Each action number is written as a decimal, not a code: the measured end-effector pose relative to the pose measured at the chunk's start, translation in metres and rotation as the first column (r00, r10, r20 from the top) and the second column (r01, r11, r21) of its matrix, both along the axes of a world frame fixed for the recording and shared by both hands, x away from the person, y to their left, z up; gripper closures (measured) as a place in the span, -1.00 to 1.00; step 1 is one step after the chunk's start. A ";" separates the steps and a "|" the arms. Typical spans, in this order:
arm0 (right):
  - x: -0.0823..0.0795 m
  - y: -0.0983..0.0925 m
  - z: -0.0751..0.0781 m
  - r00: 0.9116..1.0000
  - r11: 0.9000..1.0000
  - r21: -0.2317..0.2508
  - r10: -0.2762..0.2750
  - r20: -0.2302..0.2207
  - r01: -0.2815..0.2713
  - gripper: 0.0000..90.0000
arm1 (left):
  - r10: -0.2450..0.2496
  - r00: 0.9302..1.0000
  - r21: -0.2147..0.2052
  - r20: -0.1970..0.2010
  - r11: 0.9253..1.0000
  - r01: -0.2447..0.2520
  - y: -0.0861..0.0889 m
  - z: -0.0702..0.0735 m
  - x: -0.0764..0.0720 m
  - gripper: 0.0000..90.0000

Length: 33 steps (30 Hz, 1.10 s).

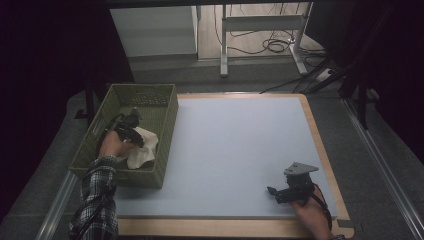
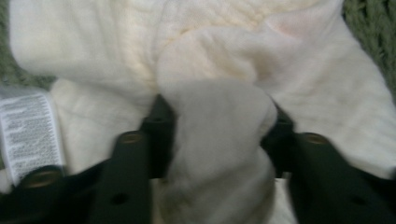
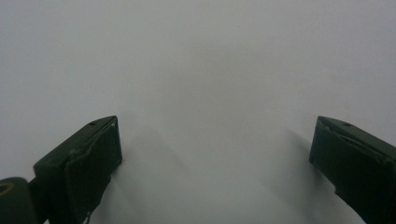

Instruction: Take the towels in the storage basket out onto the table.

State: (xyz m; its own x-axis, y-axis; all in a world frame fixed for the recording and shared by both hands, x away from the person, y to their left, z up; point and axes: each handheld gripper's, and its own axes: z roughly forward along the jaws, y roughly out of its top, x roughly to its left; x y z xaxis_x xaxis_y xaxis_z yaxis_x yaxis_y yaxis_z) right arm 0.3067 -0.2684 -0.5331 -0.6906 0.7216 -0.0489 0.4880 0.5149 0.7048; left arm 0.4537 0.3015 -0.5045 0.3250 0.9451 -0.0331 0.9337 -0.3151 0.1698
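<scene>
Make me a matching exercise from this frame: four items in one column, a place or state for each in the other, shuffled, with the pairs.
Items
1. left gripper
2. right gripper
3. cream cloth
4. green basket

Places or states
A. stands at the table's left edge
B. open, over the bare grey mat
C. lies bunched in the basket
D. shut on a fold of cloth

Pairs: 1-D, 2-B, 3-C, 4-A
</scene>
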 end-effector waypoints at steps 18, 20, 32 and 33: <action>0.000 0.000 0.000 1.000 1.000 0.000 0.000 0.000 0.000 -0.95 | 0.043 0.972 -0.190 0.233 0.982 0.002 0.017 0.029 -0.024 0.58; 0.000 0.000 0.000 1.000 1.000 0.000 0.000 0.000 0.000 -0.95 | 0.041 0.969 -0.197 0.245 0.980 0.008 0.017 0.033 -0.025 0.58; 0.000 0.000 0.000 1.000 1.000 -0.001 0.000 0.000 0.000 -0.95 | 0.028 0.914 -0.244 0.406 0.967 0.079 0.013 0.073 -0.048 0.55; 0.000 0.000 0.000 1.000 1.000 -0.001 0.000 0.000 0.000 -0.95 | 0.029 0.911 -0.241 0.412 0.967 0.079 0.013 0.076 -0.050 0.55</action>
State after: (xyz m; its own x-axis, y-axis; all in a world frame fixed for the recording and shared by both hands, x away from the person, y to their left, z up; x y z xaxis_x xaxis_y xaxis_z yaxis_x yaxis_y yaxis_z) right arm 0.3066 -0.2684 -0.5331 -0.6905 0.7216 -0.0498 0.4881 0.5156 0.7042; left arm 0.4041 0.3147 -0.4290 0.3840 0.9151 -0.1233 0.7566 -0.2353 0.6101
